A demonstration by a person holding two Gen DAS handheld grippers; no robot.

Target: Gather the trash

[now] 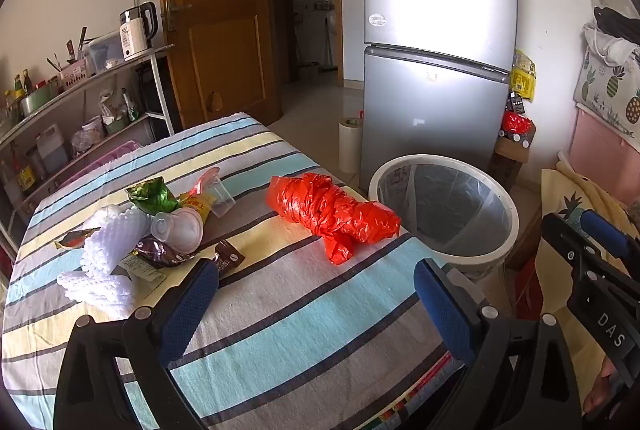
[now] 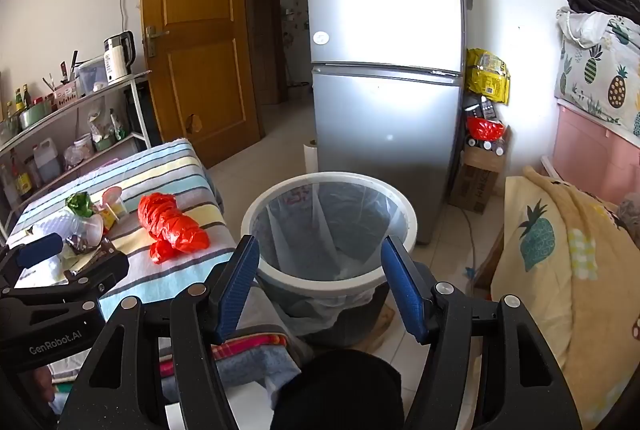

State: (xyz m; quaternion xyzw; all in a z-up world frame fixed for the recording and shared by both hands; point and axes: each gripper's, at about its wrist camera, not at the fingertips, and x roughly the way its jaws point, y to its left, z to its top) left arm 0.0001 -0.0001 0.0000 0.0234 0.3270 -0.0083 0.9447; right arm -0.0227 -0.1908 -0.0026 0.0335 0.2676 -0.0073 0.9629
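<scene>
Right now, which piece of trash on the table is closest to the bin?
The red plastic bag. It lies alone near the bin; the other trash is piled farther left.

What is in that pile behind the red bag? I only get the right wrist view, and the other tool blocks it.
Observer: The left wrist view shows two white foam nets at the pile's near left.
Operator: Anything small near that tool?
Observer: A brown wrapper lies just beyond the left gripper, apart from the red bag.
Operator: Is that tool holding something?
Observer: No, its jaws stand open, with only the striped cloth between them.
</scene>
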